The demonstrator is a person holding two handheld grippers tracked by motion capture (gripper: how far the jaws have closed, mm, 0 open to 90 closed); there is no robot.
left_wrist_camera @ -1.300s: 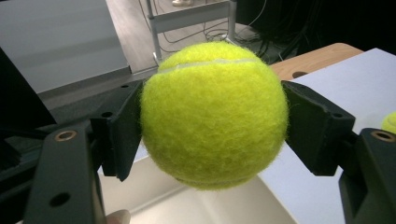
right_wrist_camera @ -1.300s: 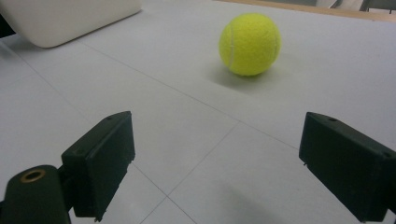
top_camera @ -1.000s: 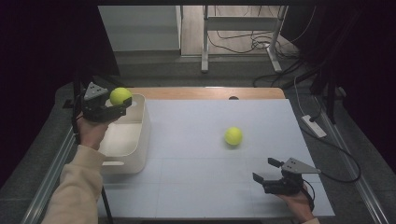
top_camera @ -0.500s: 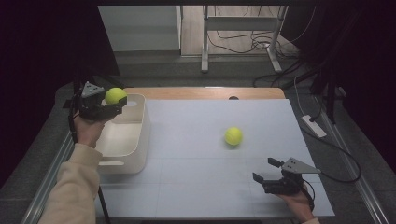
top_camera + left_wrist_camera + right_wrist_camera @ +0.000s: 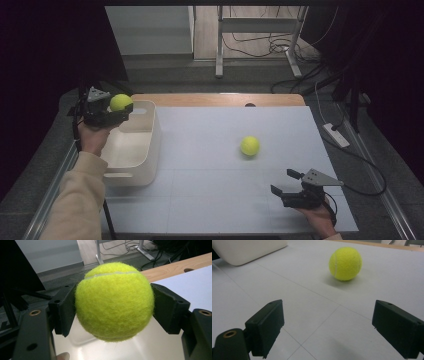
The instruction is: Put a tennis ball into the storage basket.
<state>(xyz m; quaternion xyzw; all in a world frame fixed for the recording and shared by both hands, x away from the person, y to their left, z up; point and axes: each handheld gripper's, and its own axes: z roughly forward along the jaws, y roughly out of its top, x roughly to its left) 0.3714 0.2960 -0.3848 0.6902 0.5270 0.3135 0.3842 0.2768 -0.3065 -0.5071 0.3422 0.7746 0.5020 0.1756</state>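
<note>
Fuzzy yellow-green felt fills the grip of the left gripper, whose two black jaws clamp a tennis ball from either side, a pale curved seam running across its top. Seen from the high view, the held ball hangs above the far left corner of a white plastic bin, a smooth, round-cornered tub with a handle slot in its near wall, standing at the left edge of the table. A second tennis ball of the same felt lies on the matte white tabletop, right of centre and well apart from the bin. The right gripper rests at the near right of the table, its blocky black jaws spread wide with nothing between them; in the right gripper view that loose ball sits farther off, ahead of the jaws. A bare wooden strip edges the table's far side.
</note>
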